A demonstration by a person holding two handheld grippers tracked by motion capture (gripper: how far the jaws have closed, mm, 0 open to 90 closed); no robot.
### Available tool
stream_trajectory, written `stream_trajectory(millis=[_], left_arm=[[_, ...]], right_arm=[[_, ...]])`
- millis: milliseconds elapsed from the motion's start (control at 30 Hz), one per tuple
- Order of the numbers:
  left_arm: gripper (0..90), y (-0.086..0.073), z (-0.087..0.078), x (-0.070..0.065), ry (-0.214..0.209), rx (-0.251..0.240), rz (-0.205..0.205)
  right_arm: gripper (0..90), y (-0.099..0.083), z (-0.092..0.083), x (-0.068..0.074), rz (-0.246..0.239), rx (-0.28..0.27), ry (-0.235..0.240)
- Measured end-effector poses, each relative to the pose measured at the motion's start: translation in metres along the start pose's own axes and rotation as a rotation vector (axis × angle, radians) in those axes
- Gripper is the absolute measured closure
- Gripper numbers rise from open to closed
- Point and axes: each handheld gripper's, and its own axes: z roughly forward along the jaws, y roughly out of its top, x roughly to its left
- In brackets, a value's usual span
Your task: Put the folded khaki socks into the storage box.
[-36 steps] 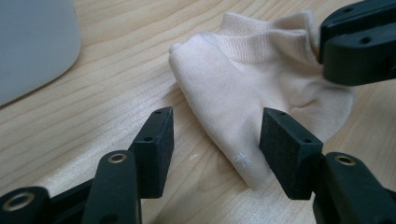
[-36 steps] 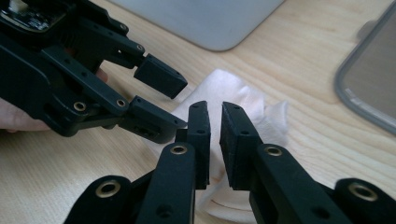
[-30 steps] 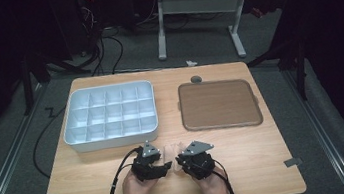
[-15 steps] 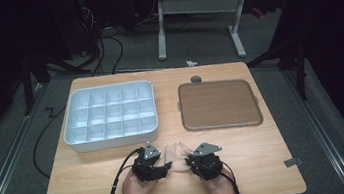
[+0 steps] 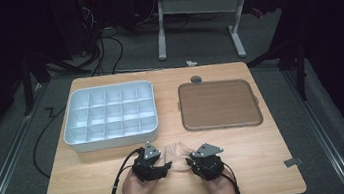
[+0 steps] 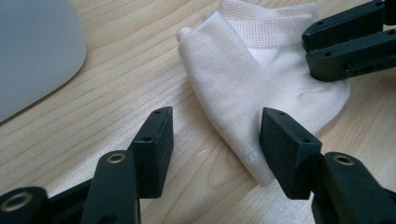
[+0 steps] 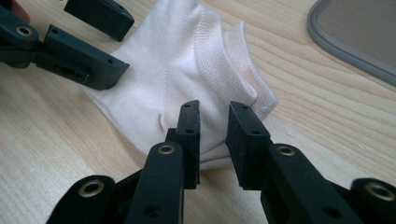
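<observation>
Pale wooden table [image 5: 96, 187] carries a white sock [image 5: 176, 153] just in front of the compartment tray [image 5: 109, 116], left gripper [image 6: 215, 140] spread beside it, right gripper [image 7: 212, 133] just opening, slightly parted over its edge.

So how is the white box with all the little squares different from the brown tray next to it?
The white box is split into many small compartments; the brown tray is one flat, undivided surface. The white box has tall walls, while the brown tray is shallow with a low rim. Both are empty, have rounded corners and sit side by side on the wooden table.
</observation>
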Motion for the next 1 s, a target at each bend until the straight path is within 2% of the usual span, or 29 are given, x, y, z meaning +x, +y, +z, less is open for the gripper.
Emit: stream_trajectory(millis=[67, 100, 133, 200, 300, 400, 500, 600, 633, 767, 800, 833, 900, 1000], left_arm=[[46.5, 0.001, 0.000, 0.000, 0.001, 0.006, -0.008], [46.5, 0.002, -0.001, 0.001, -0.007, 0.015, -0.021], [50.2, 0.004, -0.001, 0.003, -0.023, 0.025, -0.037], [50.7, 0.008, -0.001, 0.005, -0.042, 0.052, -0.039], [50.6, 0.009, 0.000, 0.007, -0.052, 0.064, -0.036], [48.3, 0.013, -0.001, 0.009, -0.049, 0.083, -0.071], [46.9, 0.014, -0.004, 0.012, -0.034, 0.041, -0.105], [47.0, 0.016, -0.007, 0.018, -0.054, 0.001, -0.159], [47.2, 0.017, -0.008, 0.021, -0.069, -0.015, -0.191], [47.9, 0.017, -0.005, 0.027, -0.070, -0.015, -0.216], [48.1, 0.018, -0.003, 0.028, -0.040, -0.007, -0.208], [48.6, 0.019, -0.002, 0.028, -0.032, -0.001, -0.204], [48.8, 0.022, -0.001, 0.027, -0.048, -0.010, -0.210], [49.1, 0.029, 0.001, 0.025, -0.059, -0.024, -0.198]], right_arm=[[74.6, -0.001, 0.001, -0.001, 0.017, -0.007, 0.003], [74.7, -0.001, 0.001, -0.001, 0.025, -0.011, 0.004], [75.2, -0.003, 0.000, -0.001, 0.036, -0.017, 0.008], [75.7, -0.004, 0.000, -0.002, 0.059, -0.025, 0.021], [75.8, -0.004, 0.000, -0.003, 0.057, -0.023, 0.027], [75.4, -0.004, 0.000, -0.003, 0.063, -0.026, 0.033], [72.5, -0.003, -0.002, -0.004, 0.081, -0.030, 0.058], [73.4, 0.001, -0.006, -0.003, 0.083, -0.027, 0.069], [74.8, 0.002, -0.007, -0.003, 0.082, -0.030, 0.074], [78.9, 0.006, -0.011, -0.001, 0.073, -0.043, 0.089], [80.4, 0.007, -0.012, 0.000, 0.080, -0.049, 0.091], [81.9, 0.007, -0.012, 0.002, 0.080, -0.056, 0.091], [83.0, 0.008, -0.010, 0.005, 0.078, -0.056, 0.091], [83.7, 0.010, -0.006, 0.008, 0.074, -0.050, 0.097]])
